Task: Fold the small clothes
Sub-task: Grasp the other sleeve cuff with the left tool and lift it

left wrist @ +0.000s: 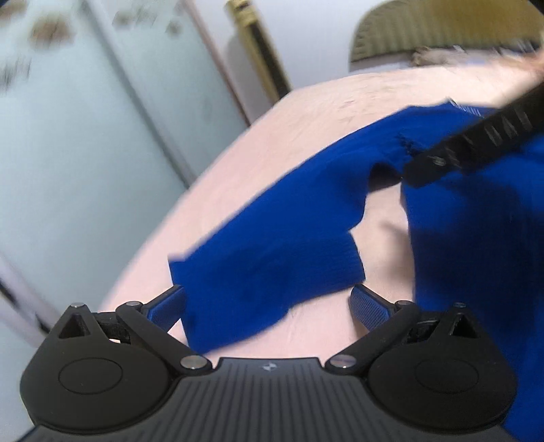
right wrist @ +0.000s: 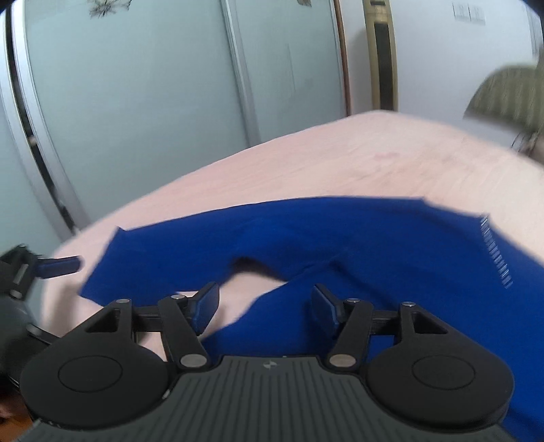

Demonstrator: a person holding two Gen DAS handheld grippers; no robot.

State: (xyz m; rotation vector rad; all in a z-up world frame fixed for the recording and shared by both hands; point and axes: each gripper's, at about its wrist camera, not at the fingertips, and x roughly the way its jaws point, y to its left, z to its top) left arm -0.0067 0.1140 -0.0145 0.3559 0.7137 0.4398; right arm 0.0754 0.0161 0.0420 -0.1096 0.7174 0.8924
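A bright blue garment (left wrist: 272,244) with two leg-like parts lies spread on a pink bed sheet (left wrist: 272,142). My left gripper (left wrist: 268,302) is open, its blue pads on either side of one leg end, just above the cloth. My right gripper (right wrist: 265,306) is open over the garment (right wrist: 340,238) near the notch between the two parts. A finger of the right gripper (left wrist: 476,142) reaches in from the upper right in the left wrist view. The left gripper's finger (right wrist: 57,267) shows at the left edge in the right wrist view.
The pink sheet (right wrist: 306,159) covers the bed. Pale sliding wardrobe doors (right wrist: 153,85) stand beyond the bed's far edge. An olive ribbed cushion (left wrist: 442,30) lies at the far right. A gold-framed upright (right wrist: 380,54) stands by the wall.
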